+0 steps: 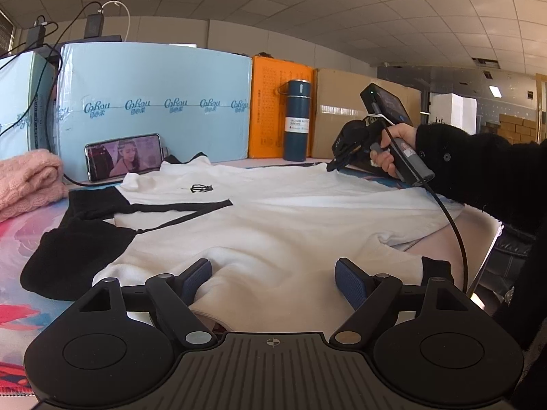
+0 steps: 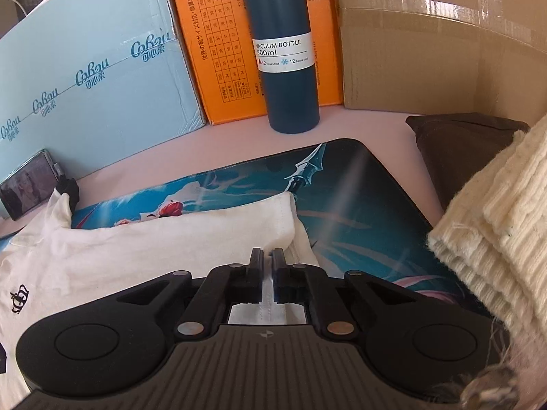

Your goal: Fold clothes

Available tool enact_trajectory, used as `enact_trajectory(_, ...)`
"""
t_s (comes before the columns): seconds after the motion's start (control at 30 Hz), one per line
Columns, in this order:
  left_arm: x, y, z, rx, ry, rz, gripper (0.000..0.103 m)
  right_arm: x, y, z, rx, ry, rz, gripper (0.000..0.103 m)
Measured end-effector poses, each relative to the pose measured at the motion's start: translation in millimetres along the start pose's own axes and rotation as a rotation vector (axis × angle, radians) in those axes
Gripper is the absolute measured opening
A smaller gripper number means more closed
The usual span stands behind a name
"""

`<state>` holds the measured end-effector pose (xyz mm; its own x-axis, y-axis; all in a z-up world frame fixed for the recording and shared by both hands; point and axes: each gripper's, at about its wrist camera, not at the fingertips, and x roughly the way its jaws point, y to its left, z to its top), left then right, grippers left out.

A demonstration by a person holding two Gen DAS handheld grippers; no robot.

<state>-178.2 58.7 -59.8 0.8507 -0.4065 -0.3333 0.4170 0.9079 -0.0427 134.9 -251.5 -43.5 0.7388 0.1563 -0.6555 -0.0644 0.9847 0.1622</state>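
Note:
A white T-shirt (image 1: 273, 212) with black sleeves and a small black logo lies spread on the printed desk mat (image 1: 17, 256). My left gripper (image 1: 273, 273) is open, its blue pads (image 1: 352, 282) on either side of a raised fold at the shirt's near edge. My right gripper (image 2: 268, 256) is shut on the shirt's far hem corner (image 2: 273, 304), white cloth showing between its jaws. In the left wrist view the right gripper (image 1: 336, 164) is held by a hand in a black sleeve at the shirt's far right edge. The shirt also shows in the right wrist view (image 2: 154, 246).
A blue vacuum bottle (image 2: 285, 51), a light blue box (image 1: 154, 102), an orange box (image 1: 273, 109) and a cardboard box (image 2: 427, 51) line the back. A phone (image 1: 124, 155) leans on the blue box. Pink knitwear (image 1: 27, 184) lies left; cream knitwear (image 2: 495, 239) and a brown cloth (image 2: 461, 150) lie right.

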Motion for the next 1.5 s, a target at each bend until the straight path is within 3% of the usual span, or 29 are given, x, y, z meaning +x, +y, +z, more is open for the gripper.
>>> enact_trajectory(0.27, 0, 1, -1, 0.004, -0.005, 0.001, 0.082, 17, 3, 10, -0.015, -0.012, -0.028, 0.006)
enact_trajectory(0.37, 0, 2, 0, 0.003, -0.005, -0.005, 0.082, 14, -9, 18, 0.063, -0.019, -0.062, 0.011)
enact_trajectory(0.47, 1, 3, 0, -0.001, -0.007, -0.009, 0.083, 12, -29, 28, 0.221, 0.019, 0.031, 0.014)
enact_trajectory(0.53, 1, 3, -1, -0.004, -0.008, -0.011, 0.083, 17, -32, 31, 0.256, 0.044, 0.063, 0.018)
enact_trajectory(0.63, 1, 3, -1, -0.006, -0.009, -0.01, 0.083, 28, -23, 31, 0.219, 0.053, 0.028, 0.022)
enact_trajectory(0.7, 1, 3, -1, -0.008, -0.009, -0.012, 0.083, 31, -17, 31, 0.189, 0.013, -0.012, 0.016)
enact_trajectory(0.8, 2, 3, 0, -0.009, -0.009, -0.014, 0.083, 35, -17, 31, 0.179, 0.002, -0.052, 0.017)
enact_trajectory(0.83, 1, 3, -1, -0.01, -0.009, -0.016, 0.083, 31, -18, 31, 0.186, 0.0, -0.055, 0.019)
enact_trajectory(0.9, 1, 4, 0, -0.012, -0.009, -0.022, 0.084, 15, -19, 30, 0.193, -0.022, -0.055, 0.032)
enact_trajectory(1.0, 0, 6, 0, -0.028, -0.012, -0.036, 0.084, -32, -17, 21, 0.145, -0.116, -0.02, 0.049)
enact_trajectory(1.03, -4, 7, 2, -0.04, -0.022, -0.048, 0.084, -51, -15, 15, 0.114, -0.153, -0.001, 0.052)
enact_trajectory(1.1, -16, 11, 6, -0.063, -0.065, -0.072, 0.085, -85, -11, -1, 0.054, -0.219, 0.04, 0.069)
enact_trajectory(1.17, -29, 19, 12, -0.073, -0.114, -0.029, 0.086, -118, -8, -21, -0.02, -0.291, 0.092, 0.082)
enact_trajectory(1.2, -36, 24, 15, -0.075, -0.133, 0.015, 0.086, -132, -7, -33, -0.06, -0.324, 0.119, 0.085)
enact_trajectory(1.3, -48, 40, 17, -0.04, -0.133, 0.242, 0.086, -161, -7, -67, -0.152, -0.367, 0.214, 0.088)
enact_trajectory(1.37, -59, 45, 17, -0.009, -0.132, 0.284, 0.088, -174, -8, -90, -0.188, -0.355, 0.262, 0.088)
enact_trajectory(1.5, -74, 25, 19, 0.163, -0.028, 0.219, 0.099, -190, 4, -129, -0.283, -0.28, 0.322, 0.089)
